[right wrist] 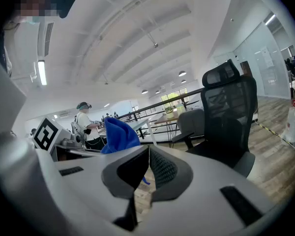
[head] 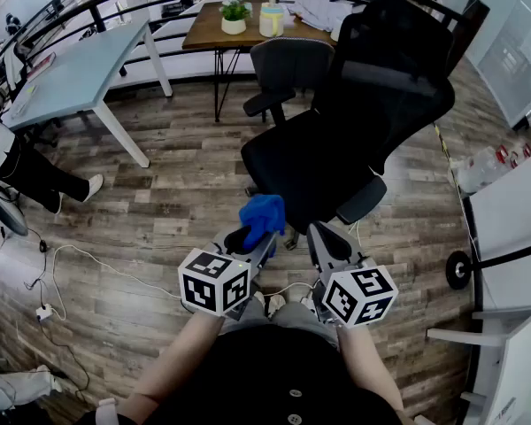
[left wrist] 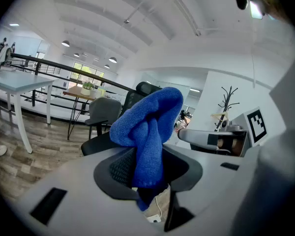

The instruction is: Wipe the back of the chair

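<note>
Here, left gripper (head: 257,242) clamps a crumpled blue cloth (head: 264,212).

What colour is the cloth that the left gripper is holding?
The cloth is bright blue, clearest in the left gripper view, clamped in the left gripper.

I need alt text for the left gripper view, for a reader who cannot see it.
The left gripper is shut on a bunched blue cloth that stands up between its fingers. Behind it are a black office chair, a wooden floor and a white table.
</note>
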A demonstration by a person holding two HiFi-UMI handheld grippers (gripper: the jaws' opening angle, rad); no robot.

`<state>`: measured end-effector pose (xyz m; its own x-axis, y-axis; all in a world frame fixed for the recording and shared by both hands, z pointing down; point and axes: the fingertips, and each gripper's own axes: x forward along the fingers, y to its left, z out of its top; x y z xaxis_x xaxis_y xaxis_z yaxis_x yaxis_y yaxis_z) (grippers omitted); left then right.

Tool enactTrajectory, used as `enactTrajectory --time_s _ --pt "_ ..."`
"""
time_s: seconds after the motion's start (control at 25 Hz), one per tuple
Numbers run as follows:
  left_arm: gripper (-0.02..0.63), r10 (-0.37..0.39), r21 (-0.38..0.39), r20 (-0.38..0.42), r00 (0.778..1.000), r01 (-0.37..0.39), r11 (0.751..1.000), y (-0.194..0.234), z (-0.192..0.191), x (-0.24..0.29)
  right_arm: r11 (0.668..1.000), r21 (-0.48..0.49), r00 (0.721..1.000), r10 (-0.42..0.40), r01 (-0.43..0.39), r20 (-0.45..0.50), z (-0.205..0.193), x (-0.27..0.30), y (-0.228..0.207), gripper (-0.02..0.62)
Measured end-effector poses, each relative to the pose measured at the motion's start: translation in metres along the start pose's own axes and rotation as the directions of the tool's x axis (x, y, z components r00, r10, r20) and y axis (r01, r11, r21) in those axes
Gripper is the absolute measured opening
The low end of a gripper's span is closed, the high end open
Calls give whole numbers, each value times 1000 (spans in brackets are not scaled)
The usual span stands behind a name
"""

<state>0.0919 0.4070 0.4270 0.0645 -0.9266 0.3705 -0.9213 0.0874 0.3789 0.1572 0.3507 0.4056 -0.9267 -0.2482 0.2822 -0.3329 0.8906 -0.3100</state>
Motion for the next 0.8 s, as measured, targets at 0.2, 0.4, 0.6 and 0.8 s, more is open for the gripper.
enactTrajectory --time_s 0.2,0.4,0.6,0.8 --pt "135 14 -5 -12 1000 -14 1000 4 0 6 1000 -1 999 -12 12 -37 -7 8 -12 31" --pt "135 37 16 -16 999 -36 999 9 5 13 1000 -4 1000 2 -2 -26 0 16 -14 31" --pt "135 55 25 -8 998 -55 998 18 18 22 1000 21 999 17 -18 28 20 26 -17 31" --pt "135 63 22 11 998 -63 998 24 27 38 999 2 999 41 -41 15 22 34 -28 31"
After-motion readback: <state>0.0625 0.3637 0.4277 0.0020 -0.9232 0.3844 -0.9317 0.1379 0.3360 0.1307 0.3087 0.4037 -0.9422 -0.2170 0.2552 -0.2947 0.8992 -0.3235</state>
